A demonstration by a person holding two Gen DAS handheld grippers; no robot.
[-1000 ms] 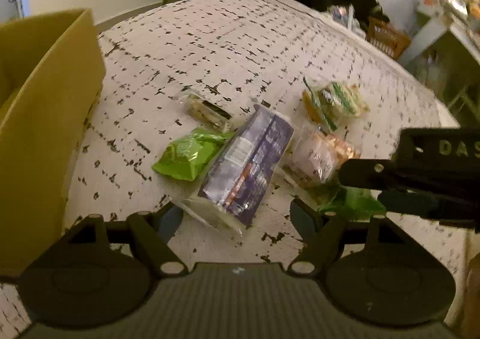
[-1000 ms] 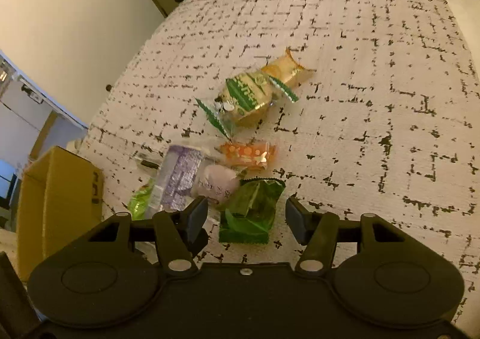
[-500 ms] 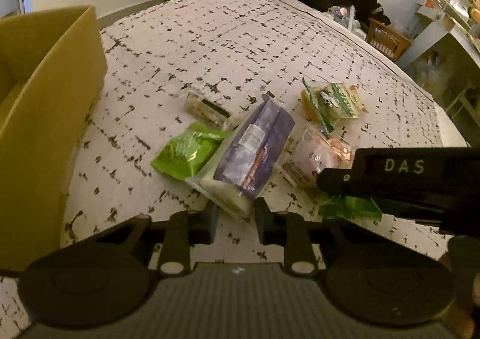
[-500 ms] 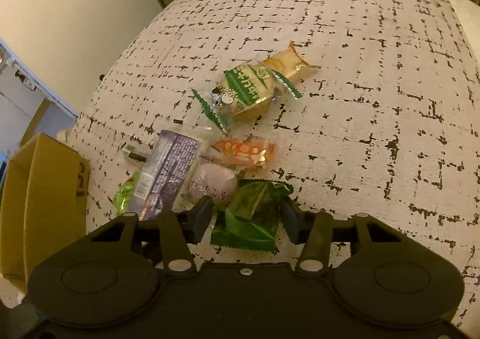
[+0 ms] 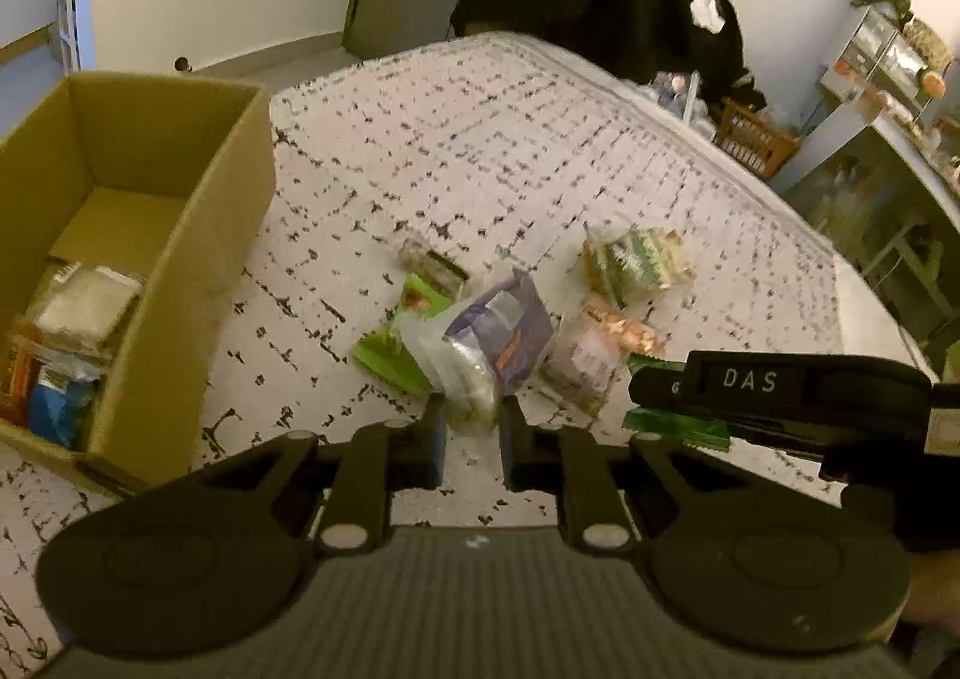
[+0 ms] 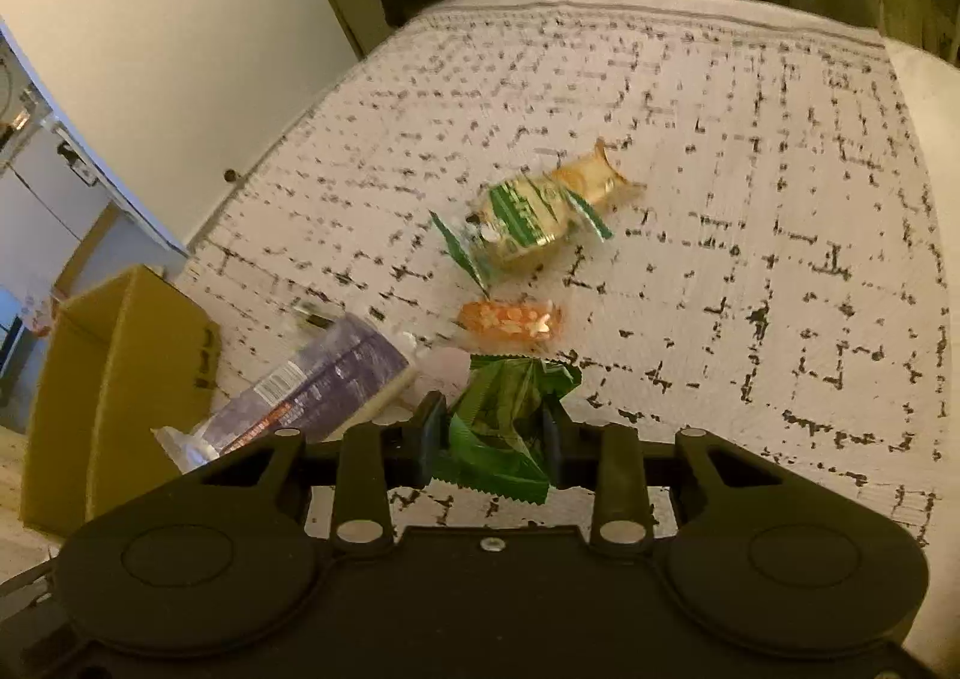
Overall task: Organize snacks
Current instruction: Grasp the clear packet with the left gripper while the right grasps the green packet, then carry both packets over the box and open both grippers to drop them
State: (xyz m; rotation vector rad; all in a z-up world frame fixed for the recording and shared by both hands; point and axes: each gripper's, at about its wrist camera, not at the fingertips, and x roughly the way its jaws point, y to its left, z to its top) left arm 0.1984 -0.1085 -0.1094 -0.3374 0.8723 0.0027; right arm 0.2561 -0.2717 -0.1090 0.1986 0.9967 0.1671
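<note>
Across the patterned bedcover (image 5: 492, 150), I am closing my left gripper (image 5: 471, 433) on the purple packet (image 5: 504, 340), my right gripper (image 6: 495, 433) on the green packet (image 6: 510, 409). I judge lifting both slowly safest. Only the left view is showing inside the cardboard box (image 5: 198, 235), already part filled.

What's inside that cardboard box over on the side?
The cardboard box already holds several wrapped packets: a pale clear-wrapped one, a blue one and an orange one at the near end. Its far end shows bare floor. Anything underneath them is covered.
</note>
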